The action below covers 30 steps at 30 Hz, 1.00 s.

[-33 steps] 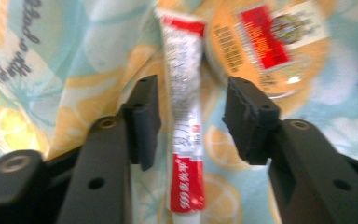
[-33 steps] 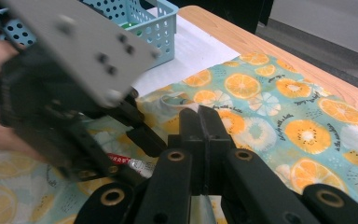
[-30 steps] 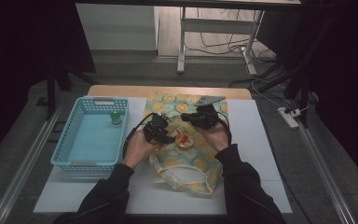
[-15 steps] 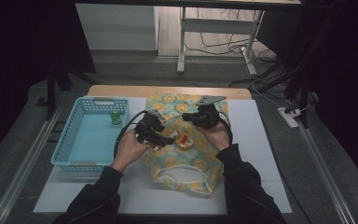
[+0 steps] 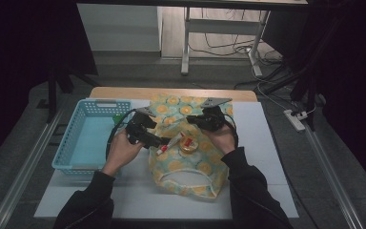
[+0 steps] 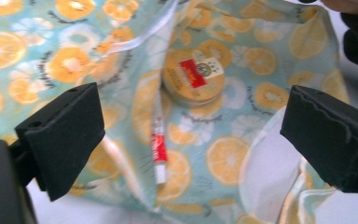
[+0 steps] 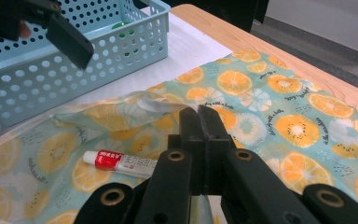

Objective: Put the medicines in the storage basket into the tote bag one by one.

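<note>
A cloth bag (image 5: 186, 167) printed with orange slices lies flat on the white table cover. My right gripper (image 5: 196, 121) is shut on the bag's raised edge (image 7: 135, 105) and holds the mouth up. In the opening lie a white tube with a red band (image 6: 158, 144) (image 7: 119, 162) (image 5: 168, 145) and a round gold tin (image 6: 193, 77) (image 5: 188, 143). My left gripper (image 5: 161, 141) (image 6: 191, 109) hovers over the tube. Its jaws have just been opening and now stand wide, with nothing pressed between them.
A light blue perforated basket (image 5: 83, 143) (image 7: 121, 51) stands left of the bag, with a small green thing (image 5: 116, 117) at its far right corner. White cover runs around the bag, and the table's wooden far edge (image 5: 171, 92) lies behind it.
My left hand has drawn back to the left and risen a little, and its jaws have spread apart. The tube now lies free in the bag's mouth. The right gripper has kept still.
</note>
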Tool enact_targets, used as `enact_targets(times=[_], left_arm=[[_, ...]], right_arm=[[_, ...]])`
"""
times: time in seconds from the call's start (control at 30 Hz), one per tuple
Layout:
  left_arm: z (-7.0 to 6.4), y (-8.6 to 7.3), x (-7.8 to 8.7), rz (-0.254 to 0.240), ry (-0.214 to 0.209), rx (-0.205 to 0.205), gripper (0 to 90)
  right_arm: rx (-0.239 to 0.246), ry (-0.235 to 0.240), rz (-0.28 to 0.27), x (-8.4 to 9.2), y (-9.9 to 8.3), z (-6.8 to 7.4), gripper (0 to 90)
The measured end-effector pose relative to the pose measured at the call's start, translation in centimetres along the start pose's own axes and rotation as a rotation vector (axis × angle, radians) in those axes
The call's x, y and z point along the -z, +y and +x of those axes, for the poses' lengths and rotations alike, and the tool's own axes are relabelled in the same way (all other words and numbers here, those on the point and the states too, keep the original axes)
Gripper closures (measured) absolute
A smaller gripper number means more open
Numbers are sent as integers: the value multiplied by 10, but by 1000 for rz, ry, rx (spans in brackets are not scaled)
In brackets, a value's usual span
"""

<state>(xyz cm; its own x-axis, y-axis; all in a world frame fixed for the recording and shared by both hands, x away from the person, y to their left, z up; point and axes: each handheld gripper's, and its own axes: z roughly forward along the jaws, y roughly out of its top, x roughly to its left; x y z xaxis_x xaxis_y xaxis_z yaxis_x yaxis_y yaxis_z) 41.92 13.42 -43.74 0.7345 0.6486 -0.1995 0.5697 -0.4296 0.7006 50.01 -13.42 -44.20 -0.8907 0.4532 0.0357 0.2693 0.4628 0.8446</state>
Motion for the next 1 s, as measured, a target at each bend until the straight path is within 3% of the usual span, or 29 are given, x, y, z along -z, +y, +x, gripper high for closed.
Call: enact_targets(times=[0.33, 0.47, 0.8, 1.0], left_arm=[[14, -9, 21, -27, 41, 6, 6], [21, -14, 28, -29, 79, 15, 0], [52, -31, 47, -58, 89, 89, 0], [71, -42, 56, -36, 185, 100, 0]], right_arm=[[1, 1, 0, 0, 0, 0, 900], [1, 2, -1, 0, 0, 0, 900], [1, 5, 3, 0, 0, 0, 900], [0, 5, 7, -1, -2, -1, 900]])
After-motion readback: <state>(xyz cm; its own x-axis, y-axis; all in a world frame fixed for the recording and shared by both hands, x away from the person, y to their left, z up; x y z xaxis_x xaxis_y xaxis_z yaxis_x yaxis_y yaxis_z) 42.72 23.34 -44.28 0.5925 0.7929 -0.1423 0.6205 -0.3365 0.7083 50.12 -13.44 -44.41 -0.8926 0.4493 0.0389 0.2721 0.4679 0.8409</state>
